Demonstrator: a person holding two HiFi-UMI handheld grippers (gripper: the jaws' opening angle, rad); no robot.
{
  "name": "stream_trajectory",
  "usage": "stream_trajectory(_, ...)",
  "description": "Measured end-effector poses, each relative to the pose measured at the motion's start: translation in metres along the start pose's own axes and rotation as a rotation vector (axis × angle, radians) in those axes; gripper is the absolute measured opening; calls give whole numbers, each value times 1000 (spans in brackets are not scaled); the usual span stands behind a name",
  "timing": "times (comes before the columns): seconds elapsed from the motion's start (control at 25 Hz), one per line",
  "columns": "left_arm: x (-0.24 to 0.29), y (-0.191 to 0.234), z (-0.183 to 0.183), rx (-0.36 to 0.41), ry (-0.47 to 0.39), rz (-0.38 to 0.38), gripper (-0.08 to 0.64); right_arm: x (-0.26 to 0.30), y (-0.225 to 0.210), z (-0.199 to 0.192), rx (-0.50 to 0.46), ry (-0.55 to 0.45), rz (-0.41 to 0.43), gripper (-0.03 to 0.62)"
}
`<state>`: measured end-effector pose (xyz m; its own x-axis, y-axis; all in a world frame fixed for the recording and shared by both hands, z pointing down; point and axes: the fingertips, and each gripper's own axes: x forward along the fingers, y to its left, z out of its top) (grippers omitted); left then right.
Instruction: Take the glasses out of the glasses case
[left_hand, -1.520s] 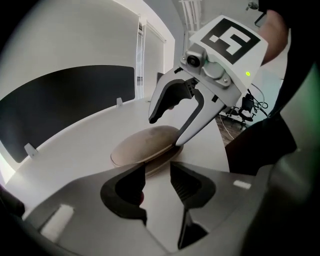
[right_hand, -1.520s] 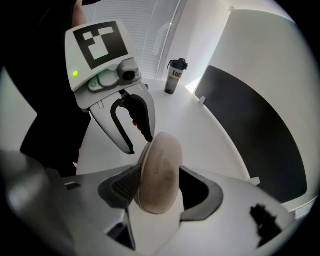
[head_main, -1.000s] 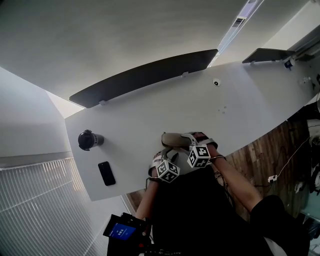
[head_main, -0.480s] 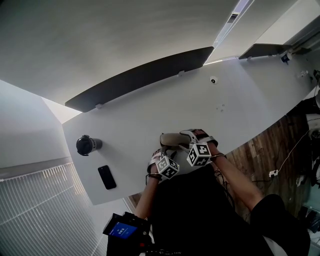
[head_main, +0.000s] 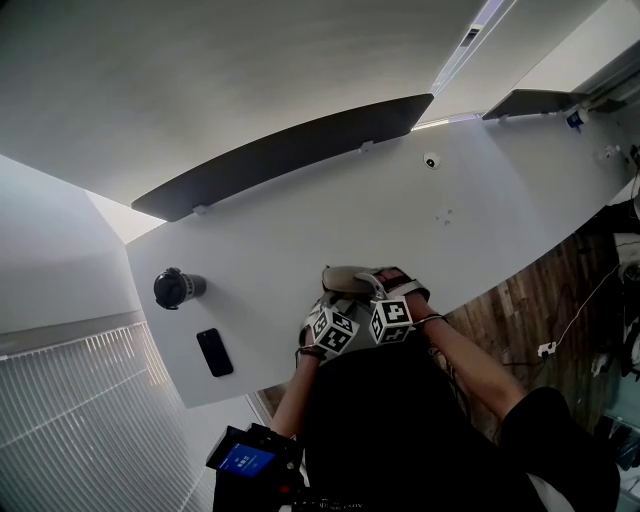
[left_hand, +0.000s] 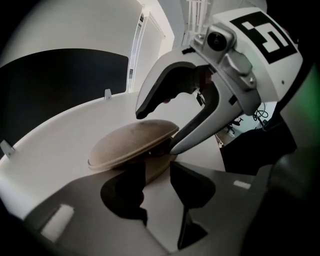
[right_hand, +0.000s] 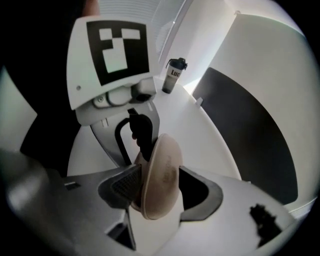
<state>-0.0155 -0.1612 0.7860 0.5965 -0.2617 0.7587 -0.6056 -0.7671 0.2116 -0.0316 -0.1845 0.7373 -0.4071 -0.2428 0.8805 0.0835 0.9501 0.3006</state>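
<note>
A beige clamshell glasses case (head_main: 350, 279) lies near the front edge of the white table (head_main: 300, 235). Its lid (left_hand: 132, 140) is raised a crack, and the slit is too dark to make out glasses. My left gripper (left_hand: 157, 175) is shut on the near end of the case's lower half. My right gripper (right_hand: 159, 187) straddles the lid edge-on. In the left gripper view its lower finger (left_hand: 200, 130) reaches into the slit, while its upper finger (left_hand: 165, 85) hangs just above the lid. In the head view both marker cubes sit close together behind the case.
A black tumbler (head_main: 178, 287) and a dark phone (head_main: 214, 352) lie at the table's left. A long dark panel (head_main: 290, 155) runs along the far edge, with a small round fitting (head_main: 431, 161) at far right. The person's arms and a blue-screened device (head_main: 245, 462) fill the near side.
The two marker cubes have drawn a little closer together, the right one moving down and left. The case stays where it was.
</note>
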Motion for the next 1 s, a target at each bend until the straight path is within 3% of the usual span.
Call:
stream_trajectory(0.12, -1, 4, -1, -15, -6, 5, 162, 3, -8, -13, 61, 38, 2, 242)
stream_trajectory(0.48, 1, 10, -1, -82, -1, -16, 166, -13, -61, -25, 176, -8, -57, 242)
stream_trajectory(1.0, 2, 10, -3, -120, 9, -25, 166, 11, -115, -58, 431, -61, 12, 242)
